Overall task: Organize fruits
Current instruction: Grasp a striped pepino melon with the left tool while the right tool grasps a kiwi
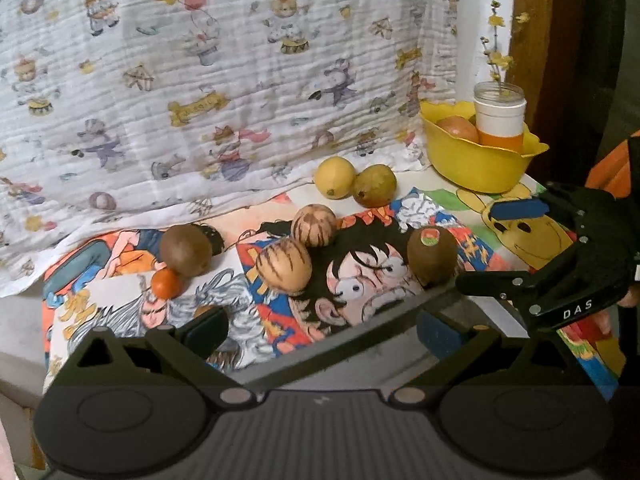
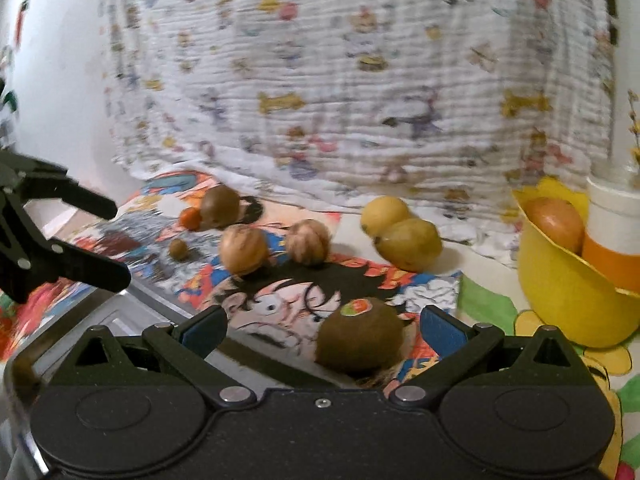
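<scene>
Right tongs [image 2: 324, 330] spread wide and empty, low over the bench [image 2: 492, 276], with the stickered kiwi [image 2: 359, 334] sitting between the blue pads but nearer the right one — not yet touched. Left tongs [image 1: 320, 330] likewise released, holding nothing, hovering back from the fruit. Beyond the right tongs, two striped fruits [image 2: 244, 250] touching or nearly so, a lemon [image 2: 384, 213] pressed against a pear [image 2: 409, 243]; off to the right, the yellow bowl [image 2: 560, 304] already holding one reddish fruit [image 2: 558, 224] and a cup [image 2: 612, 236]. Likely risk from here — closing off-centre, so one pad strikes first and rolls the round kiwi away across the printed cloth [image 2: 280, 304]. Also a crowded bowl: dropping in beside the cup could tip it.
</scene>
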{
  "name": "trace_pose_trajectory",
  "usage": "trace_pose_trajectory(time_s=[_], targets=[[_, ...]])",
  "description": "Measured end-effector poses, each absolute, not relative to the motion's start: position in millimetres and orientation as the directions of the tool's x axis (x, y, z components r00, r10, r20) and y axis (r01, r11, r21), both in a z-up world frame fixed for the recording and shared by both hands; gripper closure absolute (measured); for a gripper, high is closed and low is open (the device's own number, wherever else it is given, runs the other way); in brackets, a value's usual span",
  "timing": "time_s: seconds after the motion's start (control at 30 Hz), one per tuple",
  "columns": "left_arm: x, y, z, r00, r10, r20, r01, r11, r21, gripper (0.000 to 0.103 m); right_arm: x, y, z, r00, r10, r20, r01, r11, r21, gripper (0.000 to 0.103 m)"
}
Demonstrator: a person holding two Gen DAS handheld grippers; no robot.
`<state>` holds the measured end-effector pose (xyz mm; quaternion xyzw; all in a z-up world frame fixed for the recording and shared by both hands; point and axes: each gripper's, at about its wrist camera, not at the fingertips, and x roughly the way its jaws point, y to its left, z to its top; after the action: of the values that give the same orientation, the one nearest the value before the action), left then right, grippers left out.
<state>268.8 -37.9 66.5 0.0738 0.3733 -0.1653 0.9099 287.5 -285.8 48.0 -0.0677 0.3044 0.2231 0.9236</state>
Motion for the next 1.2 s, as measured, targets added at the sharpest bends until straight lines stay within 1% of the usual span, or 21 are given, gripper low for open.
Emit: trace_pose_trajectory(time_s=[0.13,0.3,0.53,0.73,0.87,0.93,1.0,1.2], targets=[[288.3,-40.4,55.8,0.664,-0.267,-0.699,0.360,0.933,-0.014,0.001,301.6,-289.8,37.1,0.704,0.360,-0.612,-0.419,0.907,0.052,0.001],[310.7,-43.8,39.2,0.658,-0.278,-0.700,0.364,0.931,-0.028,0.001,315.8,-285.7,25.0,0.698,0.334,-0.634,-0.389,0.920,0.057,0.001],[337.5,-44.4,15.4,0.658,-0.266,-0.705,0.336,0.941,-0.042,0.001,325.2,-269.4,8.2,0.700,0.262,-0.664,-0.386,0.922,-0.043,0.001],[354.1,-43.1,1.0,0.654,-0.253,-0.713,0.308,0.950,-0.054,0.001,331.0,-264.7,1.0,0.705,0.237,-0.668,-0.384,0.920,-0.078,0.008],[360.9,-41.7,-4.8,0.654,-0.256,-0.712,0.299,0.952,-0.067,0.001,333.9,-260.9,-2.9,0.702,0.232,-0.673,-0.393,0.915,-0.094,0.014],[363.1,-41.6,-6.7,0.653,-0.260,-0.712,0.299,0.952,-0.073,0.004,334.3,-258.9,-5.1,0.699,0.229,-0.678,-0.398,0.912,-0.102,0.017],[365.2,-41.9,-8.3,0.649,-0.263,-0.714,0.299,0.951,-0.079,0.009,334.3,-257.3,-7.2,0.696,0.225,-0.682,-0.402,0.909,-0.111,0.021],[369.7,-42.0,-12.1,0.646,-0.266,-0.716,0.298,0.951,-0.084,0.018,335.9,-259.1,-9.7,0.692,0.225,-0.686,-0.396,0.913,-0.100,0.024]])
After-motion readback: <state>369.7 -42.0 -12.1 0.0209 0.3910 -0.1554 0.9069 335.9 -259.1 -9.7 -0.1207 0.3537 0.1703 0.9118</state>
